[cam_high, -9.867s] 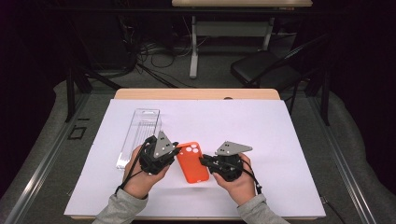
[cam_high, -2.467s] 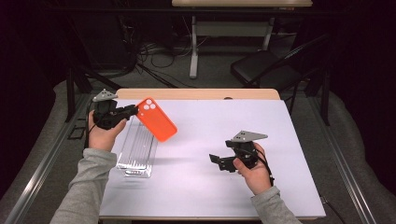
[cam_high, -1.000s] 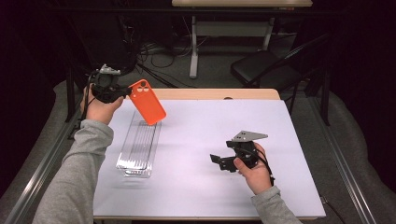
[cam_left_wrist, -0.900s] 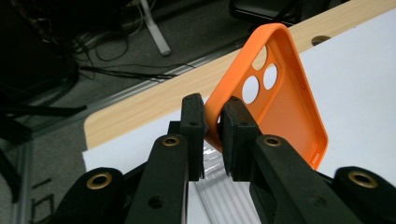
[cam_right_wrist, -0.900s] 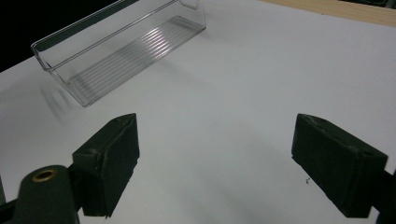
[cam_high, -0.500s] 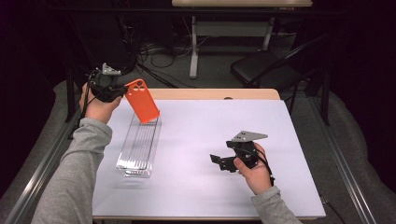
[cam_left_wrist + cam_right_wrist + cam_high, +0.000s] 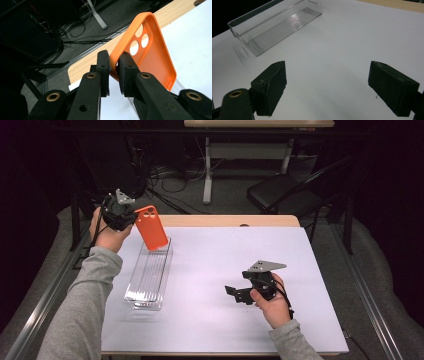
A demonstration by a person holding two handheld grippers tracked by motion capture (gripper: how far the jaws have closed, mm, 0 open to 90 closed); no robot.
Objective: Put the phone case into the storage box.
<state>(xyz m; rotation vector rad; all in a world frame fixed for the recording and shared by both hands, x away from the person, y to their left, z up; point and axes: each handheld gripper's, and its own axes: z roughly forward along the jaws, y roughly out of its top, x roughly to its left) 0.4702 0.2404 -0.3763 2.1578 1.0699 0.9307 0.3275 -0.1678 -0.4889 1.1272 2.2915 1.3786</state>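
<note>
An orange phone case hangs tilted over the far end of a clear plastic bin, camera holes at its upper end. My left gripper is shut on the case's upper rim, with the case's open inside facing the left gripper view. My right gripper is held low over the white table cover at the near right, jaws wide open with nothing between them. The bin lies ahead of it, to the left in the right gripper view.
The long clear bin is empty and lies lengthwise on the left half of the white cover. A bare wooden strip runs along the far table edge. Beyond it are a dark chair, cables and a desk leg on the floor.
The left hand has carried the orange case slightly left and back, lowering its bottom end toward the bin's far end. The right hand and gripper have stayed still.
</note>
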